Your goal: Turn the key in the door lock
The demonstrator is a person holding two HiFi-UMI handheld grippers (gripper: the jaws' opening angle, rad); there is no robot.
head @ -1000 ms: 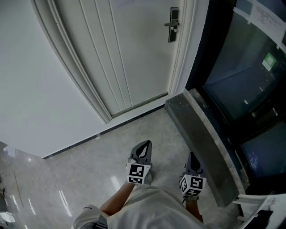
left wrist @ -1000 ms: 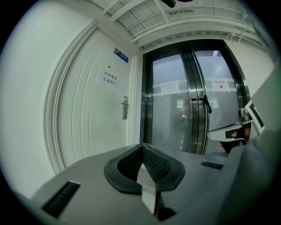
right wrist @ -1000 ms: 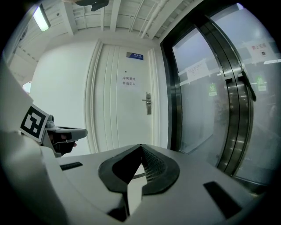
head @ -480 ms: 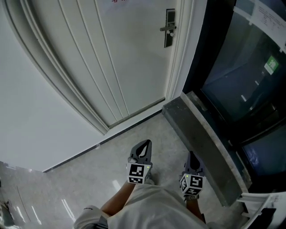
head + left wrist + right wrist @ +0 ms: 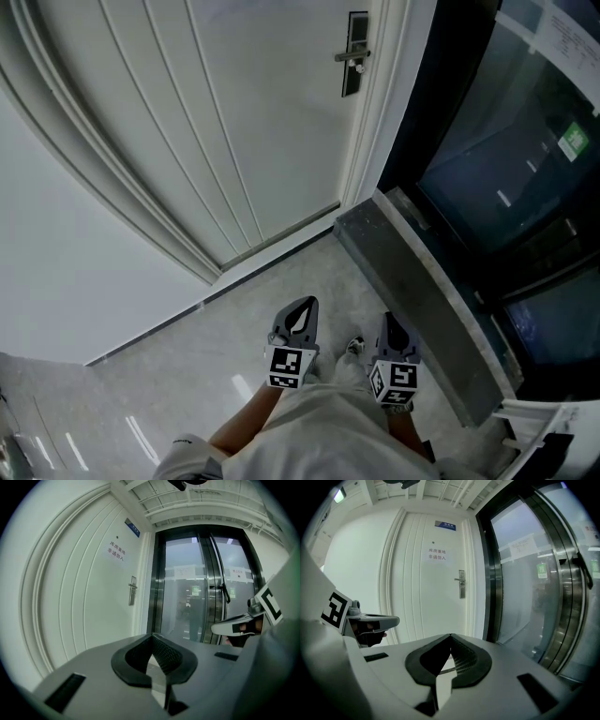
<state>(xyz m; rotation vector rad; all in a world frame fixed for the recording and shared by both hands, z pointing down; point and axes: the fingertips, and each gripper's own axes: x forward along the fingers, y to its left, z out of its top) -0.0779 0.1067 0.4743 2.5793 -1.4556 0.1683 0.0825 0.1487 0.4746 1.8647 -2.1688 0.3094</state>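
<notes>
Far up the door (image 5: 272, 112), near its right edge, sits the lock (image 5: 356, 28). A small glint under the handle (image 5: 347, 56) may be the key, too small to confirm. Left gripper (image 5: 302, 302) and right gripper (image 5: 392, 321) hang low over the floor (image 5: 187, 375), well apart from the lock, both clenched on nothing. Step in hand, as I read it: the approach. Raise one gripper to lock height, part its jaws before arriving, come in square. Count: one door, one lock, one handle, two grippers.

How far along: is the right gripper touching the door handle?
No; the right gripper hangs over the floor, far from the door handle.
</notes>
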